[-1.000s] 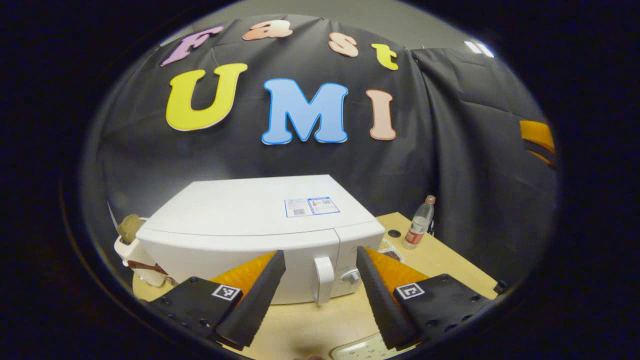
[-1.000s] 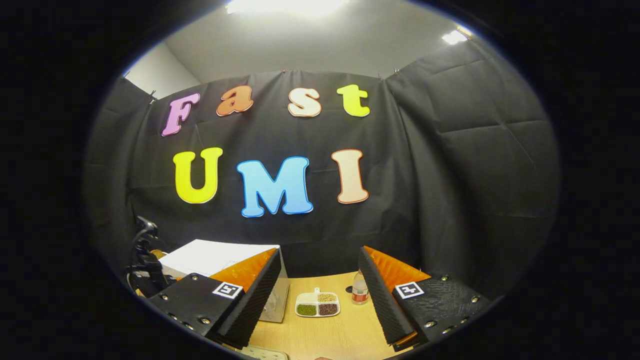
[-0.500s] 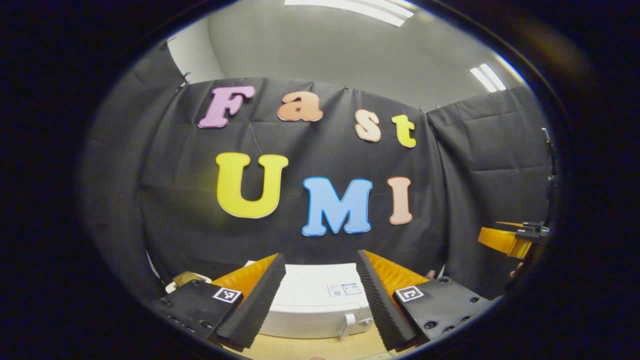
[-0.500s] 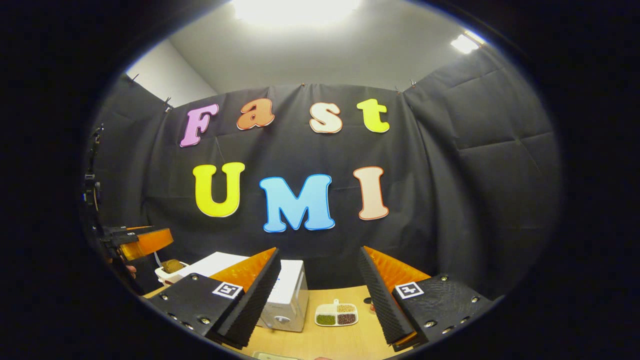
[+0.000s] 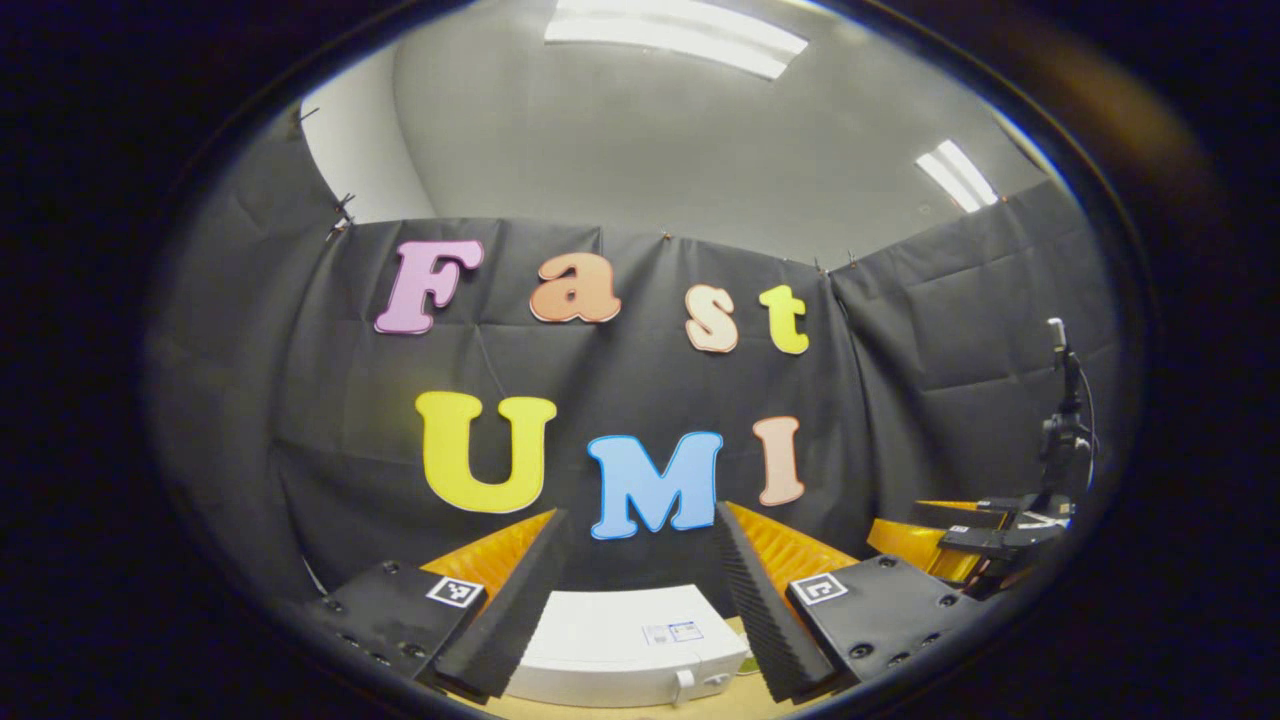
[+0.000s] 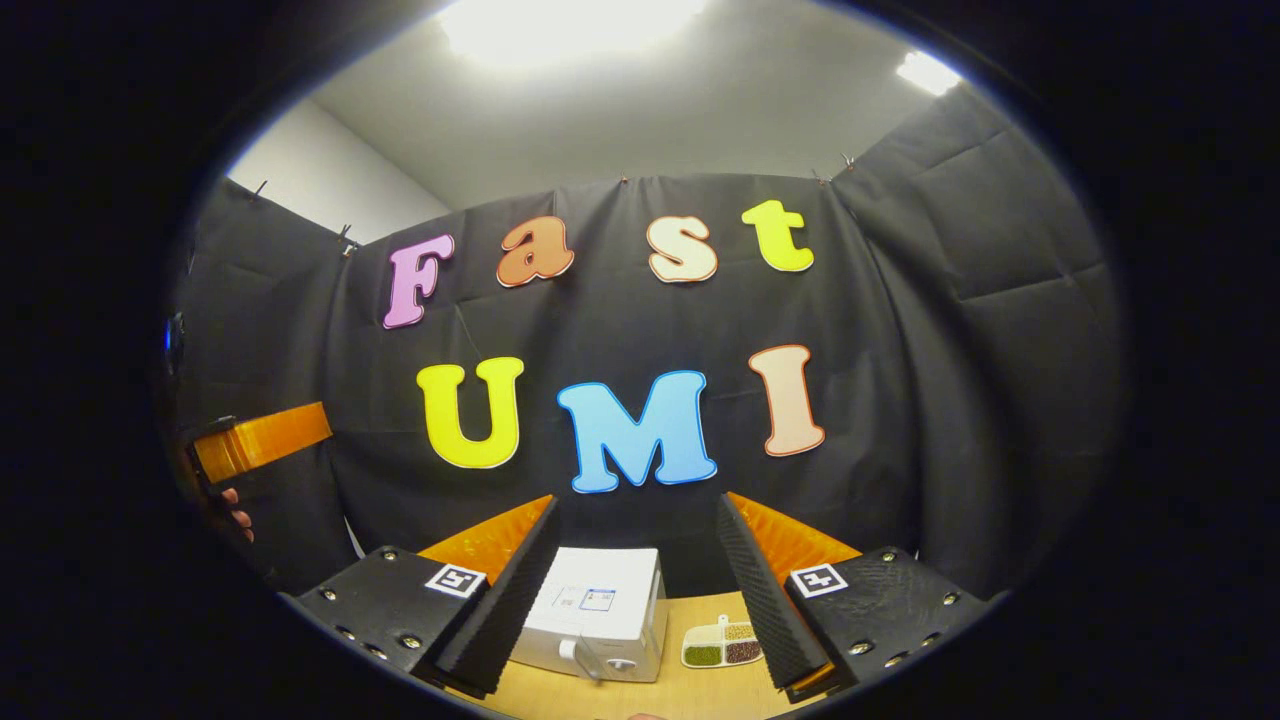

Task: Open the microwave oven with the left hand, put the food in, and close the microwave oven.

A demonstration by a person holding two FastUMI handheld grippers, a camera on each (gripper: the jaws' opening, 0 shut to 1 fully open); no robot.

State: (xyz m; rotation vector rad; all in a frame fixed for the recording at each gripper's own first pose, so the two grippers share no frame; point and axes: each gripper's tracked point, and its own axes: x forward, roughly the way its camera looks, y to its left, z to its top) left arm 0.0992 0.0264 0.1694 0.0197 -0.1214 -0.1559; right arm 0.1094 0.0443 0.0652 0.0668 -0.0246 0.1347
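Left gripper (image 5: 640, 600): jaws wide apart, holding nothing, raised above the white microwave oven (image 5: 625, 645), door closed. Right gripper (image 6: 637, 590): likewise agape and empty. Food tray (image 6: 722, 643) lies on table (image 6: 690, 685) just right of the oven.

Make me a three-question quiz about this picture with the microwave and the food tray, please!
1. Where does the food tray sit?
A. On top of the microwave
B. On the table beside the microwave
C. Between the right gripper's jaws

2. How many compartments of the tray hold food?
A. One
B. Two
C. Four

3. What state is the microwave door in?
A. Closed
B. Wide open
C. Taken off

Answers:
1. B: in the right gripper view the tray lies on the wooden table, just right of the microwave.
2. C: four sections show, each with a differently coloured filling.
3. A: the door lies flush with the front in both views, and the left gripper and right gripper, both open, are raised away from it.
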